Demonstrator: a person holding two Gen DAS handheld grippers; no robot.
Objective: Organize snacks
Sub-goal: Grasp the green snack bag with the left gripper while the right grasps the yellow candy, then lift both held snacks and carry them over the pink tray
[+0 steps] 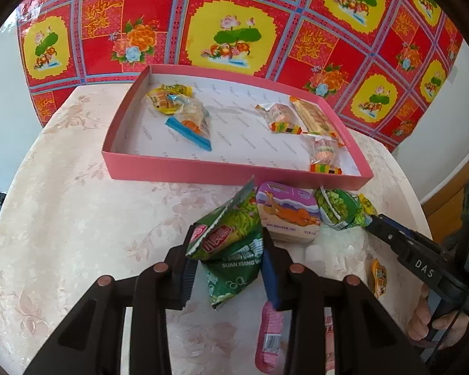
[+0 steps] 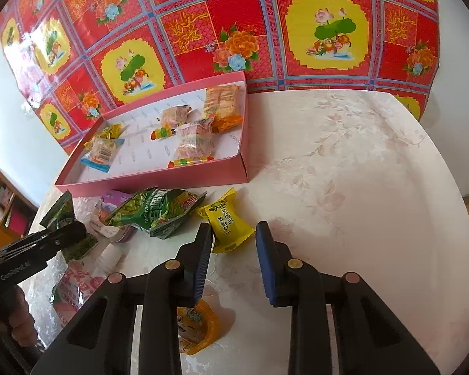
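A pink tray (image 1: 203, 168) holds several wrapped snacks; it also shows in the right wrist view (image 2: 159, 178). My left gripper (image 1: 226, 259) is shut on a green pea packet (image 1: 231, 243) and holds it just above the table, in front of the tray. In the right wrist view this packet (image 2: 65, 215) is at the far left. My right gripper (image 2: 233, 250) is open, its fingers on either side of a yellow wrapped snack (image 2: 226, 222) on the table. A second green packet (image 2: 159, 209) lies beside that.
A purple box (image 1: 286, 211) and a green packet (image 1: 340, 207) lie before the tray. A pink packet (image 1: 269, 337) and an orange jelly cup (image 2: 197, 325) lie near the front edge. A red patterned cloth (image 1: 234, 15) hangs behind the round table (image 1: 62, 218).
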